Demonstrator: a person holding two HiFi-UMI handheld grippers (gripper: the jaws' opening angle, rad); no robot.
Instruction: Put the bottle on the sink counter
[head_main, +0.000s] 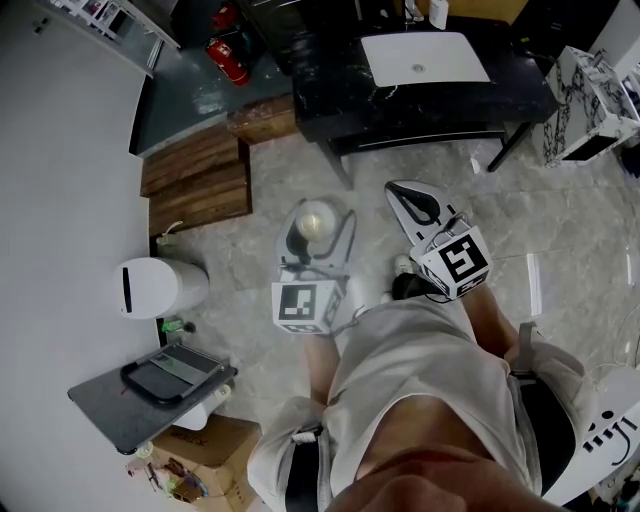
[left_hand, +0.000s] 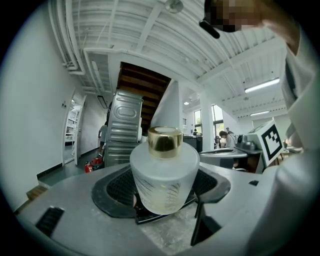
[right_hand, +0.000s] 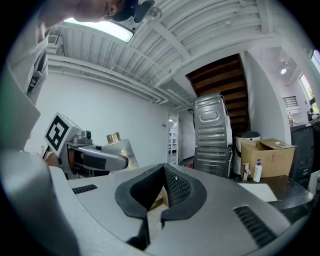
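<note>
A frosted glass bottle (head_main: 316, 220) with a gold cap stands upright between the jaws of my left gripper (head_main: 318, 236), which is shut on it and held above the floor in front of the person. In the left gripper view the bottle (left_hand: 164, 175) fills the gap between the dark pads. My right gripper (head_main: 421, 204) hangs just to the right, jaws shut with nothing in them (right_hand: 163, 176). From the right gripper view the bottle (right_hand: 120, 146) shows at left. The black sink counter (head_main: 330, 90) with its white basin (head_main: 425, 57) lies ahead at the top.
Wooden steps (head_main: 195, 175) and a red fire extinguisher (head_main: 228, 55) lie left of the counter. A white bin (head_main: 150, 287), a small grey table with a tray (head_main: 150, 385) and a cardboard box (head_main: 200, 455) stand at left. A marble-patterned unit (head_main: 590, 95) is at right.
</note>
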